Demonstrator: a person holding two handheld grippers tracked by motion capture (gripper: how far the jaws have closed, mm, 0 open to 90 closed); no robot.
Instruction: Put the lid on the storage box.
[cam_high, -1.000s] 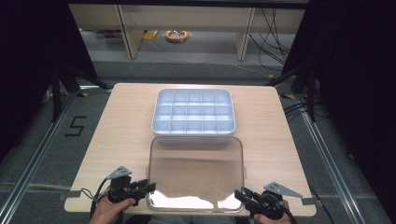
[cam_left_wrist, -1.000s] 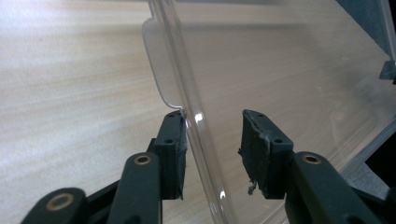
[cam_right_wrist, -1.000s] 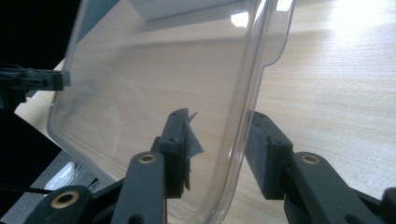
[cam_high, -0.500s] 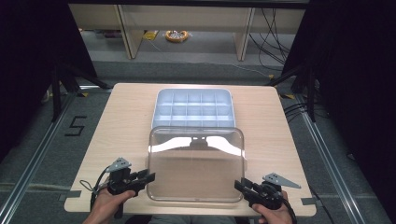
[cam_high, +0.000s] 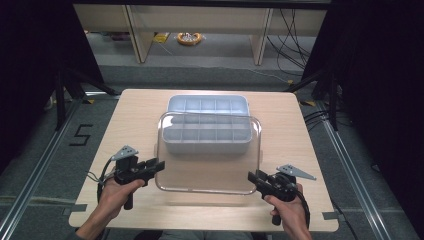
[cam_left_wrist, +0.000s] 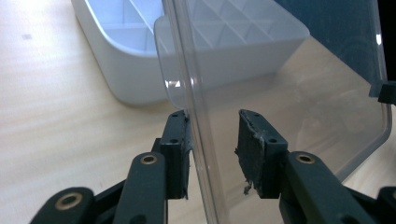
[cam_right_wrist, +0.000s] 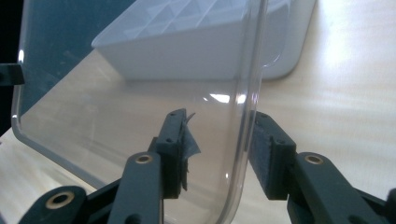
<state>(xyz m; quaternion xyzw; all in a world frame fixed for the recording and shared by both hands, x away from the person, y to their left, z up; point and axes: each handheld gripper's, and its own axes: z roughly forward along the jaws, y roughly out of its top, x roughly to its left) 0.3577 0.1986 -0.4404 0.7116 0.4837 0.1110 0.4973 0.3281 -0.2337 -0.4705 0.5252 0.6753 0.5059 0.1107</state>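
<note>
A pale wooden table stands on a grey floor with dark curtains at both sides and shelf legs behind.

The left gripper meets the left edge of a clear plastic lid near its front corner. In the left gripper view the lid's rim runs between the jaws: one pad touches it, the other stands off with a gap, so the jaws are parted around the rim, not clamped.

The right gripper is at the lid's right front corner. In the right gripper view the lid's curved edge passes between jaws that are likewise spread, and whether either pad touches is unclear.

From above, the lid hangs tilted over the front half of a white compartment tray mid-table. The gripper views show the tray through the plastic, its walls dividing it into small cells. The high view also shows a hand on each handle, the other at right.
</note>
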